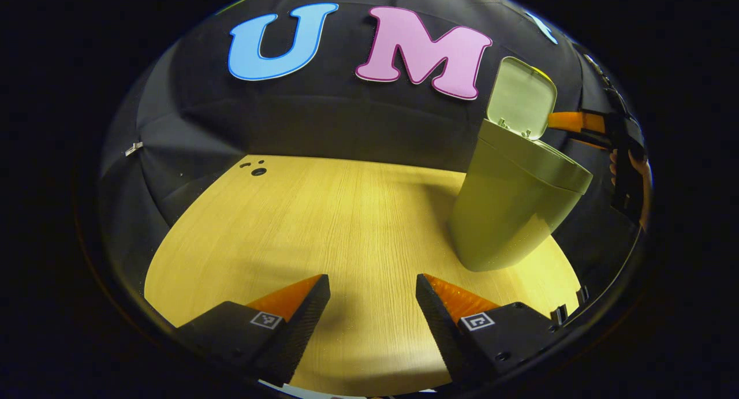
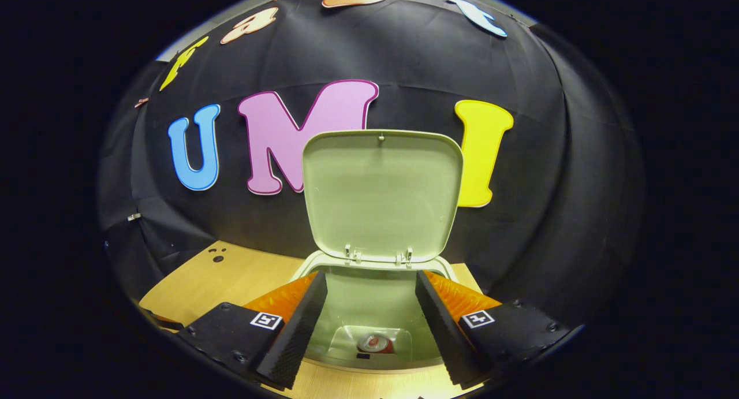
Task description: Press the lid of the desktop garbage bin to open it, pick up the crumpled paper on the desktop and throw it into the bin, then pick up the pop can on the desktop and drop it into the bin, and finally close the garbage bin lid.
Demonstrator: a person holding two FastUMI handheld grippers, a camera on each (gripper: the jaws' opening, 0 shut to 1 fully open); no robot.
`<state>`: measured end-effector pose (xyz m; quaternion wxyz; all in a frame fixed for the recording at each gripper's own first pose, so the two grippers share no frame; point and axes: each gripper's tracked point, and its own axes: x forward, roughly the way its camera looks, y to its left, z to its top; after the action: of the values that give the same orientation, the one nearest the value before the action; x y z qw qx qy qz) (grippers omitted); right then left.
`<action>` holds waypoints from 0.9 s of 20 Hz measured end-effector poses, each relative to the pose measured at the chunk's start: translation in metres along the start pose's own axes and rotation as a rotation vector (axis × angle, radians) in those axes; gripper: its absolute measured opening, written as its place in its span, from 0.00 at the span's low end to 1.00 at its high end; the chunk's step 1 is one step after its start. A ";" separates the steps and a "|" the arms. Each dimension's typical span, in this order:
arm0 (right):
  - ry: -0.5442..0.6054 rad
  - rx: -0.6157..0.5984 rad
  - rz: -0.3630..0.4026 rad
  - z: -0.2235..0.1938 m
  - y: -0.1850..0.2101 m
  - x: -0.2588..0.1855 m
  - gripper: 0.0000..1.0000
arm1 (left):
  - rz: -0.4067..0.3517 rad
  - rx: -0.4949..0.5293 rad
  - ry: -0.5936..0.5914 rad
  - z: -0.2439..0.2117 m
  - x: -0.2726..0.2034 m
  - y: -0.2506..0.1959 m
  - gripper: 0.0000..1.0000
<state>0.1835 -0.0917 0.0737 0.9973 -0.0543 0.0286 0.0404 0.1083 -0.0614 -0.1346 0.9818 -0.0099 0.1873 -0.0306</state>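
Green plastic lid [image 2: 382, 194] stands upright behind the bin [image 2: 369, 306], can [image 2: 375, 343] already inside. It looks light and hinged: push its top edge. Your right gripper [image 2: 370, 318] hovers open above; left gripper [image 1: 372, 318] open over the table [image 1: 323, 226].

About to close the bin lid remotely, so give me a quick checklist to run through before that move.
1. Pop can inside the bin: ok.
2. Crumpled paper in the bin: cannot tell.
3. Lid upright and fully open: ok.
4. Right gripper open and empty above the opening: ok.
5. Left gripper open, empty, away from the bin: ok.
6. Table free of leftover rubbish: ok where visible.
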 end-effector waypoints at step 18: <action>-0.302 -0.074 -0.027 0.174 -0.002 0.012 0.95 | 0.037 -0.060 0.005 -0.013 -0.015 0.010 0.96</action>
<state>0.2051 -0.0738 0.2458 0.9881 -0.0847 -0.1237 0.0358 0.0902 -0.0503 -0.1411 0.9810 -0.0358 0.1908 -0.0071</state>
